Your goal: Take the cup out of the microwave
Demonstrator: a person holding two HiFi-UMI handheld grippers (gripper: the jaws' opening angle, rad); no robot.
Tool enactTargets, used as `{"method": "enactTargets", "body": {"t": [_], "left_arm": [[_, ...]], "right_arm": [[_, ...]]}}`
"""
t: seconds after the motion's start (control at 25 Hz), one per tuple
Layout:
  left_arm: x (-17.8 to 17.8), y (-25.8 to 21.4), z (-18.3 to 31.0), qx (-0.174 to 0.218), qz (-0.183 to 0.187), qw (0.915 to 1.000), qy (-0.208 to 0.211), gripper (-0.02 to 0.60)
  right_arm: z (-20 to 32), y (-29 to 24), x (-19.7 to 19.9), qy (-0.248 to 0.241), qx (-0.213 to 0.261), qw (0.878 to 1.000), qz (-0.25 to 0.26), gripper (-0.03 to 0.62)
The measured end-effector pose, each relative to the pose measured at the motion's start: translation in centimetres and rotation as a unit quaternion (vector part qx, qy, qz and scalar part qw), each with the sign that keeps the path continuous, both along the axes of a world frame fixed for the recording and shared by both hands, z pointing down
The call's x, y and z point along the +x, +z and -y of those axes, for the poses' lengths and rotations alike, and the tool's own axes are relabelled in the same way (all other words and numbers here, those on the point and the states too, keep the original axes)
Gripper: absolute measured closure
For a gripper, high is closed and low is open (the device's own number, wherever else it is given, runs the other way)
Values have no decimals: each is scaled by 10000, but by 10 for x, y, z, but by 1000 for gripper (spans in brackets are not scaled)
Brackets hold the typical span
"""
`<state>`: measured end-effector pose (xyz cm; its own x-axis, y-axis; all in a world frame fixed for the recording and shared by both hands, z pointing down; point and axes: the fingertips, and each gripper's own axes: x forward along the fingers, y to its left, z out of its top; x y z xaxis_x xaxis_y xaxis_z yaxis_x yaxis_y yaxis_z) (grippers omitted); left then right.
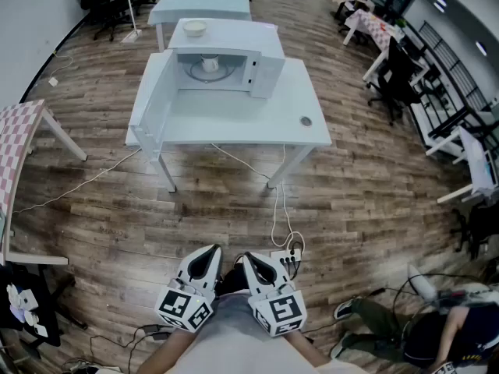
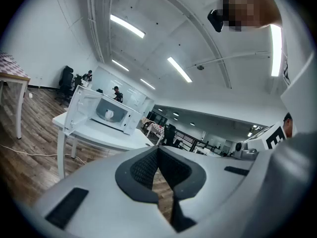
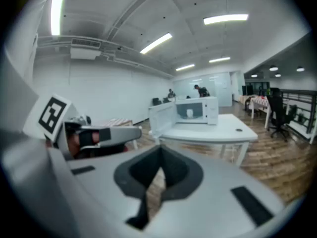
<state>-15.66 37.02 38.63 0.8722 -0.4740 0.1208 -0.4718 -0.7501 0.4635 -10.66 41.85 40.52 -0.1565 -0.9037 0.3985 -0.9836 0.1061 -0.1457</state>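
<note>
A white microwave [image 1: 222, 67] stands on a white table [image 1: 234, 123] far ahead, with its door [image 1: 156, 100] swung open to the left. Inside it, on the turntable, sits a small white cup [image 1: 209, 64]. The cup [image 2: 109, 115] also shows small in the left gripper view, and the cup [image 3: 190, 114] in the right gripper view. My left gripper [image 1: 212, 251] and right gripper [image 1: 248, 257] are held side by side close to my body, well short of the table. Both are shut with nothing in them. In its own view the left gripper [image 2: 158, 149] has its pads together, as does the right gripper [image 3: 160, 153].
A white bowl [image 1: 194, 28] rests on top of the microwave. A small round object [image 1: 306, 121] lies near the table's right edge. Cables and a power strip [image 1: 287, 254] lie on the wooden floor before me. A checkered table [image 1: 19, 131] stands left; a person [image 1: 425, 329] sits low right.
</note>
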Motion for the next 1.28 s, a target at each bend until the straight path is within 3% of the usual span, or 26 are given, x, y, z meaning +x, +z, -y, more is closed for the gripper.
{"method": "enactTargets", "body": {"t": [0.68, 1.28], "left_arm": [[31, -15, 30, 119, -226, 9996, -87, 571], [77, -23, 61, 290, 87, 9992, -246, 571]], "right_arm": [[22, -12, 29, -133, 241, 9995, -136, 572], [57, -21, 89, -206, 481, 9979, 390, 572]]}}
